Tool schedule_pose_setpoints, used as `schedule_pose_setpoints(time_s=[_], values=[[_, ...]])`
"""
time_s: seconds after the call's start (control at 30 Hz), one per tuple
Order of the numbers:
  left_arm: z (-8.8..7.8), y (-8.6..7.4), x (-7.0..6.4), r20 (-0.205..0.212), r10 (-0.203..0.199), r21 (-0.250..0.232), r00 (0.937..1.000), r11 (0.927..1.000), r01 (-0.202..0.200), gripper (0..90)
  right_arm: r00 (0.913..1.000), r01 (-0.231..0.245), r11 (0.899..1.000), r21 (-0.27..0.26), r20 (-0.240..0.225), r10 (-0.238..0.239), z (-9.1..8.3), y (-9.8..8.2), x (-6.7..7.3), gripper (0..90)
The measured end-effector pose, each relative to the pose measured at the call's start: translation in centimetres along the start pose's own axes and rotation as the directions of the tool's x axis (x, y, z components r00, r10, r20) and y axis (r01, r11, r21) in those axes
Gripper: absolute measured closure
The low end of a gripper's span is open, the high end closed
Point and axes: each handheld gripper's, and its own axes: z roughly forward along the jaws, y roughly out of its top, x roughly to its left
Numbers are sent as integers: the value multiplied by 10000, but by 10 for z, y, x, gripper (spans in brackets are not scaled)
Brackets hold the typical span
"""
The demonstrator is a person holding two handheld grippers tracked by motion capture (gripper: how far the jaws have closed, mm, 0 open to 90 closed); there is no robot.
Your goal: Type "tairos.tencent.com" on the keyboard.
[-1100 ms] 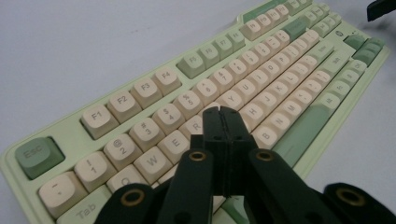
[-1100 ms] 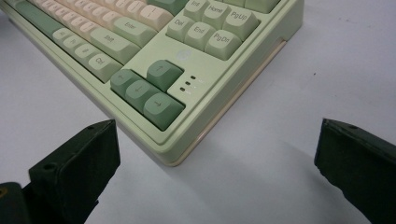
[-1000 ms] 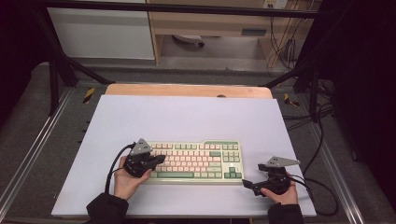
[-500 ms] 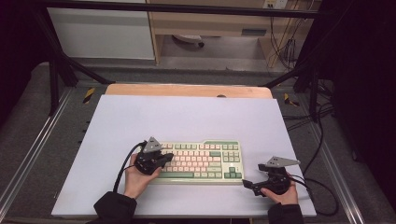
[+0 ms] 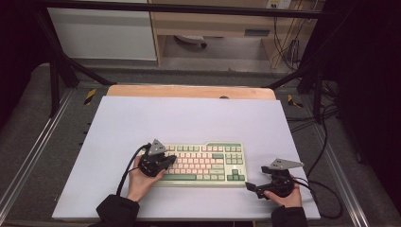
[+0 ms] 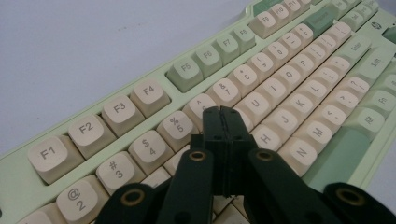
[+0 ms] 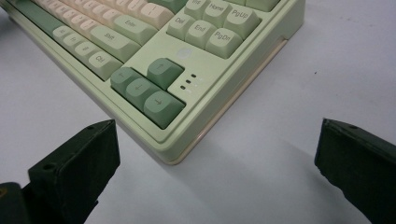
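Note:
A pale green keyboard [image 5: 208, 163] with cream and green keys lies on the white mat, near its front. My left gripper [image 5: 171, 160] hangs over the keyboard's left part with its jaws shut and nothing between them. In the left gripper view its tips [image 6: 223, 114] sit just above the keys [image 6: 289, 84] between the 5 and the 7; whether they touch I cannot tell. My right gripper [image 5: 250, 187] rests low on the mat at the keyboard's front right corner. Its jaws stand wide open [image 7: 217, 135], either side of the corner by the arrow keys [image 7: 154, 88].
The white mat [image 5: 189, 118] covers a wooden table whose far edge [image 5: 189, 91] shows. Metal rails [image 5: 42, 146] run along both sides. Cables [image 5: 326, 142] trail off the right edge. A cabinet [image 5: 208, 23] stands beyond the table.
My left gripper has moved right and slightly down, from the keyboard's left edge to over its keys. The right gripper has stayed put.

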Motion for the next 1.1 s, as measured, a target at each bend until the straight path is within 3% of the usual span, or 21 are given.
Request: schedule_pose_setpoints(time_s=[0.3, 1.1], values=[[1, -2, -1, -37, 81, 48, 10000, 10000, -81, 900, 10000, -32, 10000, 52, -2, 32, 0, 0, 0, 5], [-27, -6, 1, 47, 215, -195, 9998, 9996, -215, 900, 10000, -13, 10000, 25, 18, 13, 0, 0, 1, 5]])
